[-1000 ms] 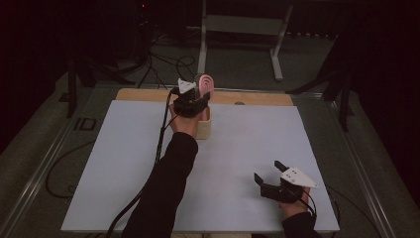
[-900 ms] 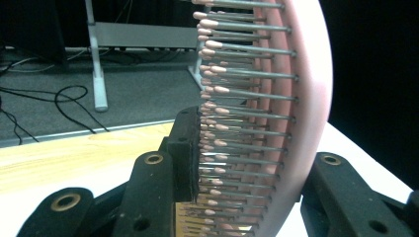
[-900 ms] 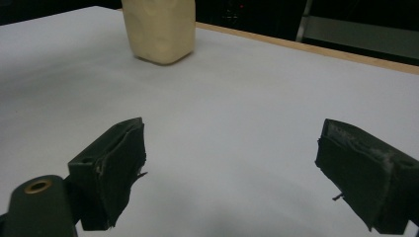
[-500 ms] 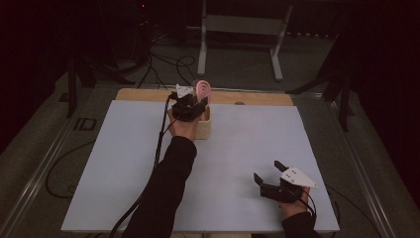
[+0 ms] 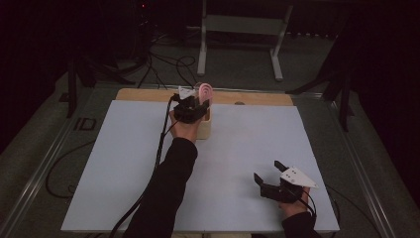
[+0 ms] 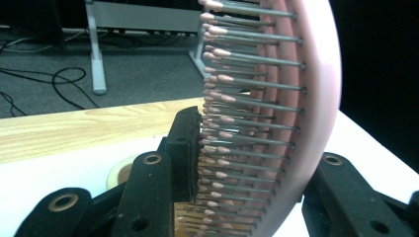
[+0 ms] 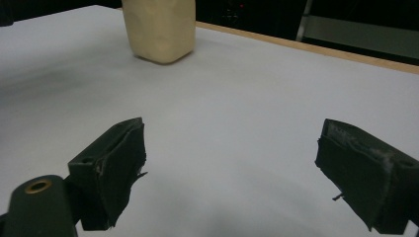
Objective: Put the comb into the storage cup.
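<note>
Left gripper (image 5: pixel 194 105): sitting at far centre-left of table, over the cream holder; person's sleeve running in from near edge. Jaws closing on a pink hairbrush, nearly shut, one pad pressing into the bristles, other jaw lying behind the brush back.
Pink hairbrush (image 6: pixel 276 118): standing approx. upright in left gripper's hold, head rising above the jaws; in high view showing at (image 5: pixel 205 92), above the holder. Bristle side facing left in left gripper view, pins w/ pink tips. Handle end hidden; can't tell if it is touching the holder.
Cream holder (image 5: pixel 204 130): standing on white table surface, far centre, just below/behind left gripper; partly covered by the hand. In right gripper view showing at (image 7: pixel 159 28), far left, rounded corners.
White table surface (image 5: pixel 247 148): bearing holder and both hands; wooden strip (image 5: pixel 257 98) running along its far edge.
Right gripper (image 5: pixel 274 175): resting at near right of table, well apart from holder and brush. Jaws standing wide apart, holding nothing; bare table showing between pads in right gripper view.
</note>
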The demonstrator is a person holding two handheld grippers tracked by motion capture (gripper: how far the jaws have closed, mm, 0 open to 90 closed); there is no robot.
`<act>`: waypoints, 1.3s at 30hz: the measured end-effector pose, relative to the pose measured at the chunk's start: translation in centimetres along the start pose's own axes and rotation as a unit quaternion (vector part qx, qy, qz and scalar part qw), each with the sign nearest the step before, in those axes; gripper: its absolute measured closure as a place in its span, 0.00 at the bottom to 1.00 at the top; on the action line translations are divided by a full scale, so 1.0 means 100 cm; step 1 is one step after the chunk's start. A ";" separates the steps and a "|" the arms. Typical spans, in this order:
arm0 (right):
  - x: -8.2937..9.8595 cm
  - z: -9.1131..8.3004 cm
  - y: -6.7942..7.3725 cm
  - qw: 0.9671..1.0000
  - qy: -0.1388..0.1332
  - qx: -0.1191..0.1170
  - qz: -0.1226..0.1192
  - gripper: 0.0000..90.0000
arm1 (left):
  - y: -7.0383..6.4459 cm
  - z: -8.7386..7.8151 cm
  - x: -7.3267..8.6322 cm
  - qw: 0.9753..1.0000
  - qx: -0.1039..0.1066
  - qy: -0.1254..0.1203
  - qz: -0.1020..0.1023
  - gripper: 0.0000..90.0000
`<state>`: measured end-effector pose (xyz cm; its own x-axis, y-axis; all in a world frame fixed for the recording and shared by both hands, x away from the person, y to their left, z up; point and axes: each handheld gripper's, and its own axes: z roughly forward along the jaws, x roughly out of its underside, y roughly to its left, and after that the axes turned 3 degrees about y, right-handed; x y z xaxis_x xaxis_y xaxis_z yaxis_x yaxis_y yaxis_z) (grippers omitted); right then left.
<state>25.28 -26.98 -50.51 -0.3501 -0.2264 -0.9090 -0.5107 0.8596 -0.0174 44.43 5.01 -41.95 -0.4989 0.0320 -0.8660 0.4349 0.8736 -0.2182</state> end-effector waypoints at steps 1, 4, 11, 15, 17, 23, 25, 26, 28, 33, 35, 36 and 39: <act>0.000 0.000 0.000 1.000 0.000 0.001 -0.001 0.13 | 0.001 0.000 0.001 1.000 0.001 0.000 -0.001 0.68; 0.000 0.000 0.000 1.000 0.000 0.001 -0.003 0.13 | 0.002 -0.001 0.002 1.000 0.004 -0.003 -0.006 0.68; 0.000 0.001 0.001 1.000 0.001 0.001 -0.003 0.13 | 0.006 -0.002 0.001 1.000 0.004 0.000 -0.010 0.68; 0.000 0.001 0.001 1.000 0.001 0.001 -0.003 0.13 | 0.009 -0.003 0.000 1.000 0.006 0.001 -0.014 0.68; 0.000 0.001 0.000 1.000 0.001 0.001 -0.002 0.13 | 0.010 -0.003 0.000 1.000 0.007 0.002 -0.013 0.68; 0.000 0.001 0.001 1.000 0.001 0.001 -0.003 0.13 | 0.012 -0.004 0.000 1.000 0.009 0.007 -0.003 0.68; 0.000 0.000 0.001 1.000 0.001 0.001 -0.003 0.13 | 0.013 -0.004 0.000 1.000 0.008 0.008 0.001 0.68; 0.000 0.000 0.001 1.000 0.002 0.001 -0.003 0.13 | 0.013 -0.004 0.000 1.000 0.007 0.010 0.003 0.68; 0.000 0.000 0.001 1.000 0.002 0.001 -0.002 0.13 | 0.014 -0.004 0.000 1.000 0.006 0.012 0.004 0.68; 0.000 0.000 0.001 1.000 0.001 0.001 -0.003 0.13 | 0.017 -0.004 -0.001 1.000 0.006 0.018 0.007 0.67; 0.000 0.000 0.000 1.000 0.001 0.002 -0.003 0.13 | 0.018 -0.004 -0.001 1.000 0.004 0.021 0.010 0.66; 0.000 0.000 0.000 1.000 0.002 0.002 -0.004 0.13 | 0.019 -0.005 -0.001 1.000 0.004 0.023 0.011 0.66; 0.000 0.000 0.001 1.000 0.001 0.001 -0.003 0.13 | 0.022 -0.006 -0.002 1.000 0.001 0.027 0.013 0.66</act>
<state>25.27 -26.93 -50.55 -0.3493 -0.2324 -0.9077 -0.5103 0.8597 -0.0237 45.02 7.25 -41.98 -0.5269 0.0807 -0.8461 0.4496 0.8713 -0.1968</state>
